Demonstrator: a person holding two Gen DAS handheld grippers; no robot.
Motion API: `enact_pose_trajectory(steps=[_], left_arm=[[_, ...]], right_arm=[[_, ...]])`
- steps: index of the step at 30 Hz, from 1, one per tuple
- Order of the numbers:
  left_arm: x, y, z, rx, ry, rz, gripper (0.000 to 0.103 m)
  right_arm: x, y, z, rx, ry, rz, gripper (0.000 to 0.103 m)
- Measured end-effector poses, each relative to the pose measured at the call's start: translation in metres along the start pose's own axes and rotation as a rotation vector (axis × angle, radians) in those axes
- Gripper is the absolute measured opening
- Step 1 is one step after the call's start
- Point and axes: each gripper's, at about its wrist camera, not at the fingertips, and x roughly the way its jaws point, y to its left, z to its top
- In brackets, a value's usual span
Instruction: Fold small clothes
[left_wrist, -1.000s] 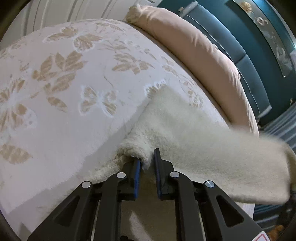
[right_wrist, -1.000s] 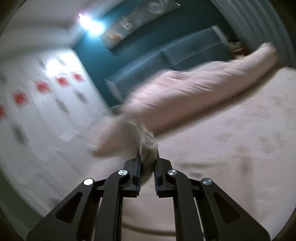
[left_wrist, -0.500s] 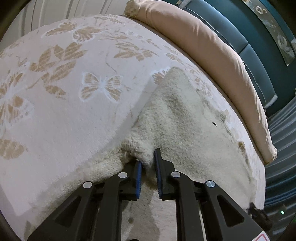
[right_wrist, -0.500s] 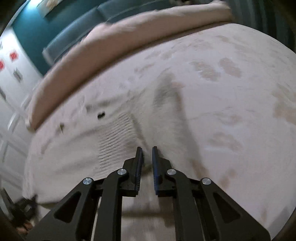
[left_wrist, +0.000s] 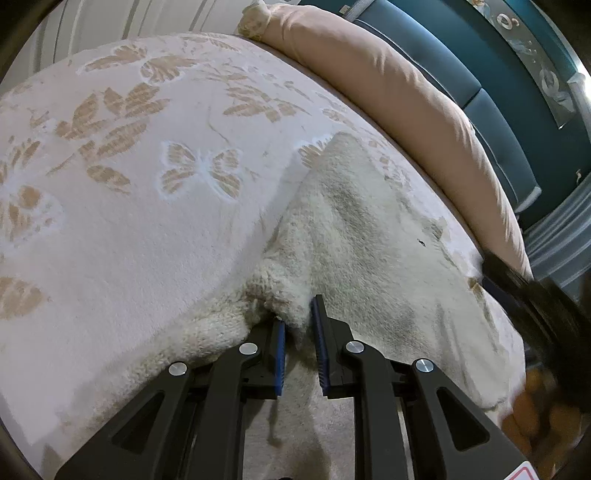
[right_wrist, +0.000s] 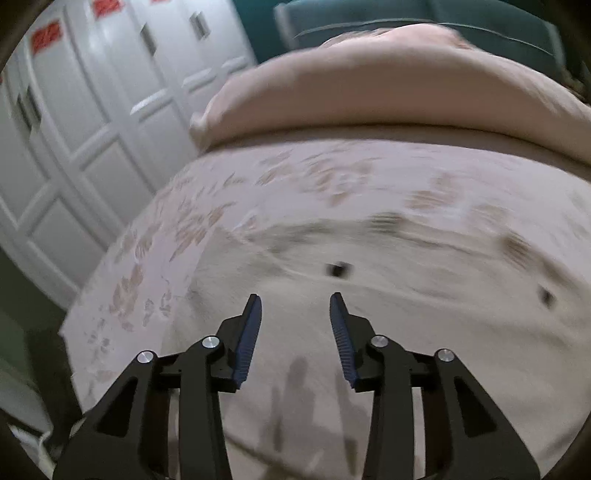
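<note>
Low centre of the left view, the left gripper (left_wrist: 297, 317) stays clenched on a bunched edge of the fuzzy cream garment (left_wrist: 369, 236), now spread flat across the butterfly-print bedspread (left_wrist: 147, 229), while the right gripper (right_wrist: 295, 314) has just released its corner, jaws parted above the cloth, so the spreading step looks finished.

The bed cover (left_wrist: 122, 221) is white with tan butterflies and leaves, the fluffy cloth (left_wrist: 354, 229) is cream, the long pillow (left_wrist: 406, 99) is pink-tan, and the headboard (left_wrist: 480, 110) is teal.
</note>
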Motion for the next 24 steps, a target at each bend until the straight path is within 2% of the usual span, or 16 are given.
enact_pose_trajectory(steps=[3, 5, 7, 8, 9, 11, 12, 16, 17, 18, 21, 24], left_arm=[[0.0, 0.002, 0.0, 0.0, 0.001, -0.018, 0.016], [0.001, 0.003, 0.0, 0.005, -0.002, -0.027, 0.016], [0.001, 0.003, -0.001, 0.014, -0.007, -0.031, 0.016], [0.002, 0.003, -0.001, 0.023, -0.012, -0.03, 0.016], [0.002, 0.002, -0.002, 0.027, -0.014, -0.031, 0.016], [0.002, 0.003, -0.002, 0.028, -0.018, -0.035, 0.016], [0.002, 0.003, -0.002, 0.023, -0.02, -0.039, 0.016], [0.001, 0.005, -0.004, 0.025, -0.03, -0.047, 0.016], [0.001, 0.004, -0.005, 0.028, -0.034, -0.045, 0.016], [0.001, 0.004, -0.006, 0.031, -0.036, -0.044, 0.016], [0.001, 0.004, -0.007, 0.033, -0.036, -0.041, 0.016], [0.001, 0.004, -0.006, 0.032, -0.035, -0.043, 0.016]], right_arm=[[0.041, 0.016, 0.013, -0.032, 0.052, 0.024, 0.056], [0.065, 0.022, 0.021, -0.047, 0.073, 0.022, 0.061], [0.082, 0.025, 0.021, -0.063, 0.115, 0.013, 0.061], [0.09, 0.025, 0.02, -0.076, 0.134, 0.009, 0.059], [0.096, 0.028, 0.02, -0.092, 0.143, 0.0, 0.041], [0.102, 0.035, 0.018, -0.13, 0.145, -0.004, 0.017], [0.1, 0.037, 0.019, -0.135, 0.133, -0.004, 0.009], [0.078, 0.041, 0.038, -0.106, 0.028, 0.025, 0.006], [0.074, 0.041, 0.043, -0.092, -0.005, 0.026, 0.003], [0.078, 0.04, 0.046, -0.092, -0.013, 0.002, 0.003], [0.124, 0.029, 0.036, -0.11, 0.144, -0.104, 0.003], [0.099, 0.02, 0.04, -0.036, 0.074, -0.079, 0.005]])
